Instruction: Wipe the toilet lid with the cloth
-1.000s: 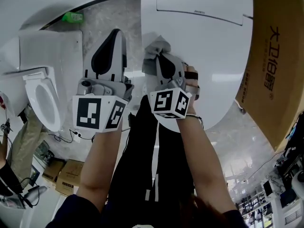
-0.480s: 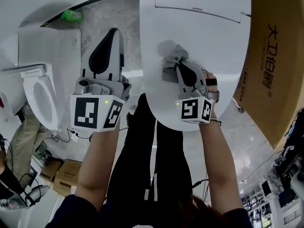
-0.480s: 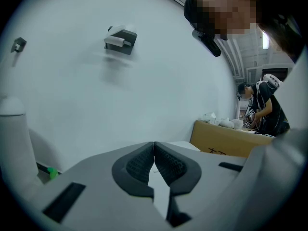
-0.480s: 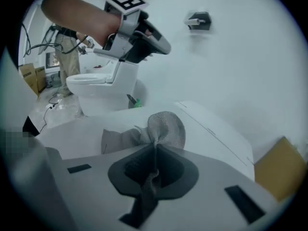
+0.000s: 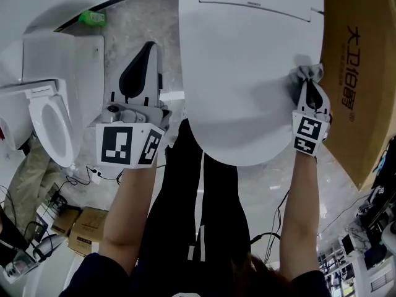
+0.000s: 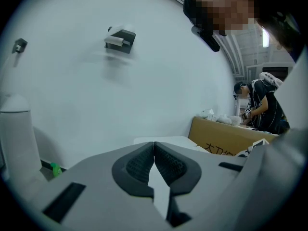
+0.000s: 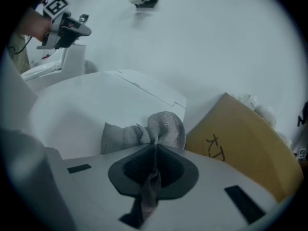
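Head view: right gripper (image 5: 311, 85) w/ cloth (image 5: 303, 74), lid (image 5: 244, 73) edge

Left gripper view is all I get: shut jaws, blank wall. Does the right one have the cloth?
Observer: Yes. The right gripper is shut on the grey cloth, which bunches out past its tips.
Operator: Where on the lid?
Observer: At the right edge of the toilet lid, next to the cardboard box. I cannot tell whether the cloth presses on the lid.
Operator: And my left gripper, relative to the lid?
Observer: In the head view the left gripper hangs over the floor to the left of the lid, apart from it.
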Available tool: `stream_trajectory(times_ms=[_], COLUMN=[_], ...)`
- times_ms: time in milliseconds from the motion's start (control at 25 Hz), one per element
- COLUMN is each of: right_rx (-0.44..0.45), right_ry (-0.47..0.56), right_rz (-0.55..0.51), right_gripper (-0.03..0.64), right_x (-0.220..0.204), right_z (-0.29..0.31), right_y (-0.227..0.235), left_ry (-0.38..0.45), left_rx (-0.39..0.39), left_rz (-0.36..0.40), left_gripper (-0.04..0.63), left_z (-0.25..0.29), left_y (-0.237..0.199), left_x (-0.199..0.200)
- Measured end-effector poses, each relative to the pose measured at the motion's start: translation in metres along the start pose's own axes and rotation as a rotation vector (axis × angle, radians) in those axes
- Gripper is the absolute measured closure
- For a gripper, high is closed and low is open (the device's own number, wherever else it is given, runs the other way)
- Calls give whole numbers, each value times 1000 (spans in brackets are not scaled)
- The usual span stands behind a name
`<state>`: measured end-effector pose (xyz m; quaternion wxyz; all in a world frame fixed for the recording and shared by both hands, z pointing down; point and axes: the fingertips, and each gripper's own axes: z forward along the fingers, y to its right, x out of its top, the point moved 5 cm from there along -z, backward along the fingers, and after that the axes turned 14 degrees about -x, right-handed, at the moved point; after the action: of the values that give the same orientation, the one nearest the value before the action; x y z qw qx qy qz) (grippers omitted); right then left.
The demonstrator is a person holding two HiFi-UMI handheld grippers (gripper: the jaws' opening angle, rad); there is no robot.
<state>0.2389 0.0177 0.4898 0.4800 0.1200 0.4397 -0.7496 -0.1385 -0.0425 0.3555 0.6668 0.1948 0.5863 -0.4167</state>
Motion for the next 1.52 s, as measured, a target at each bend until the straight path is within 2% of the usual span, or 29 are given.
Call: stream_trajectory(times_ms=[200,280,600,800,960,1080,1160,1280,1520], right_rx=[-47,-23,244,411,517,566,569,526,341], right_ry=[-49,-32,165,287,365,399,408,384,256], right_rz=[151,155,17,-115,-223,-273,-284,-254,-163], right_gripper=[584,584,584,584,584,584,584,584,584], right_x=[-6,4,86,125,137,133,125,106,50], right_z=[-8,-14,-38,-58,-72,-77,-77,-70,-45], right_y=[-1,-18,-134,-198,-227,-228,-219,-191,-103], left_ry=[-25,-35,-43,-24,-14,-10,-9,-10,-9], left_rx=[9,17,63,101,132,143,146,144,129], left_rz=[-11,-19,-27,-25,-25,-26,-27,-29,-27], left_gripper=[574,575,575,575,575,575,574,574,575], left_z=[-12,-18,-31,-41,-47,-47,-47,-45,-41], left_y=[8,12,20,21,21,23,26,29,35], left_x=[-13,-18,-30,-28,-26,-25,-25,-25,-24])
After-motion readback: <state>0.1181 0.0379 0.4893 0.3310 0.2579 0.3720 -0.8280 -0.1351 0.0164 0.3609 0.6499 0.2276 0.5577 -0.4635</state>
